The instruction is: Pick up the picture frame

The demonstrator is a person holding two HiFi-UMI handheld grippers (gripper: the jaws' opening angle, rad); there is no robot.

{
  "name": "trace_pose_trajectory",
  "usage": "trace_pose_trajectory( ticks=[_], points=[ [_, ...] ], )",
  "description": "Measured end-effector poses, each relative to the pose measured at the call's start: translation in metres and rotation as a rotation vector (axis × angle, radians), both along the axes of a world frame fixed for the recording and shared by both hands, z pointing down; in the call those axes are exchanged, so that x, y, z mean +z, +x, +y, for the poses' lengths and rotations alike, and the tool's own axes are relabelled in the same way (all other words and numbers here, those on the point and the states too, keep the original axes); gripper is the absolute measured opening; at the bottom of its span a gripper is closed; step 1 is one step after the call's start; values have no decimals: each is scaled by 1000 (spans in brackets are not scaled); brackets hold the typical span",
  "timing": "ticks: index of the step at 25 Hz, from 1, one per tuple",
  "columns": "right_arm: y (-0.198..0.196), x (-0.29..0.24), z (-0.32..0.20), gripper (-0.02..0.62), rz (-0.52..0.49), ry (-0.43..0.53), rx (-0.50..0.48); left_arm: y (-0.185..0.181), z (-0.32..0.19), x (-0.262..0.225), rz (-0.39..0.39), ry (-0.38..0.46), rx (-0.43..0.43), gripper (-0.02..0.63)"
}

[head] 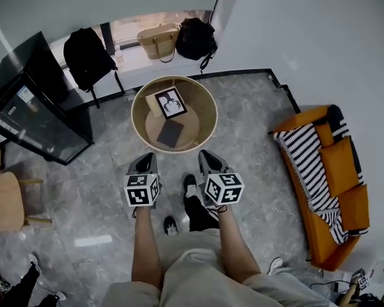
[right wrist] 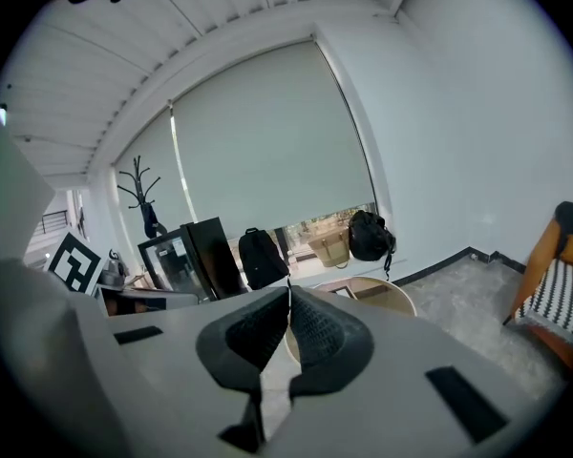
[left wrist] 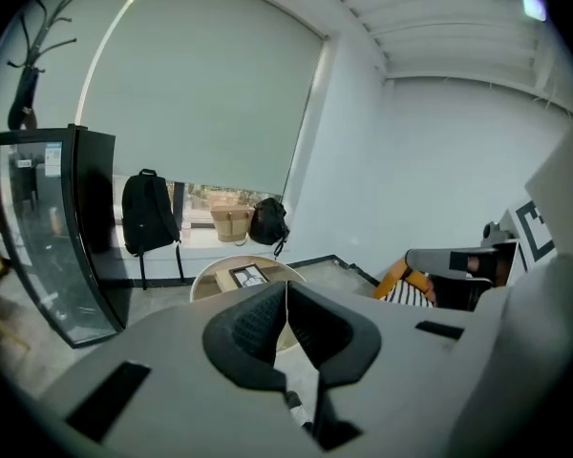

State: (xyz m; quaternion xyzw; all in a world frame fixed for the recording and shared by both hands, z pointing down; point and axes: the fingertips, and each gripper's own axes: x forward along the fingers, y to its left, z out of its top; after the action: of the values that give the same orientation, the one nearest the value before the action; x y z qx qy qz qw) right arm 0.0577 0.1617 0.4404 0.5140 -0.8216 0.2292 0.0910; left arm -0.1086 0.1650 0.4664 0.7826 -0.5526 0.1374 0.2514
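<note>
The picture frame [head: 171,102] is black-edged with a dark drawing on white. It leans at the back of a round wooden table [head: 138,121], above a dark notebook [head: 170,133]. My left gripper [head: 146,157] and right gripper [head: 205,153] hang side by side just short of the table's near rim, both shut and empty. In the left gripper view the shut left gripper [left wrist: 286,287] points toward the distant frame [left wrist: 248,276]. In the right gripper view the shut right gripper [right wrist: 288,290] partly hides the frame [right wrist: 348,292] and the table [right wrist: 393,301].
A black backpack [head: 88,57], a tan bag [head: 159,40] and a black bag [head: 195,37] rest on the window ledge. A glass cabinet [head: 32,117] stands at left, a wooden chair [head: 3,200] lower left, an orange sofa [head: 329,184] with a striped throw at right.
</note>
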Motion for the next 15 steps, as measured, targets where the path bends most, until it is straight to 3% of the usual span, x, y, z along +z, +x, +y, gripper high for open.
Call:
trace_pose_trajectory(
  ticks=[7,11,15],
  points=[
    [21,-17,-89,34,-31,63,40,2,-87,-20,-22,64,-78,23],
    [61,-22,-149,34,-57,63,57,13,-134,-31,-46,91,-137,22],
    [99,-18,-207,34,-149,30,95,20,-172,-38,-85,90,-176,23]
  ],
)
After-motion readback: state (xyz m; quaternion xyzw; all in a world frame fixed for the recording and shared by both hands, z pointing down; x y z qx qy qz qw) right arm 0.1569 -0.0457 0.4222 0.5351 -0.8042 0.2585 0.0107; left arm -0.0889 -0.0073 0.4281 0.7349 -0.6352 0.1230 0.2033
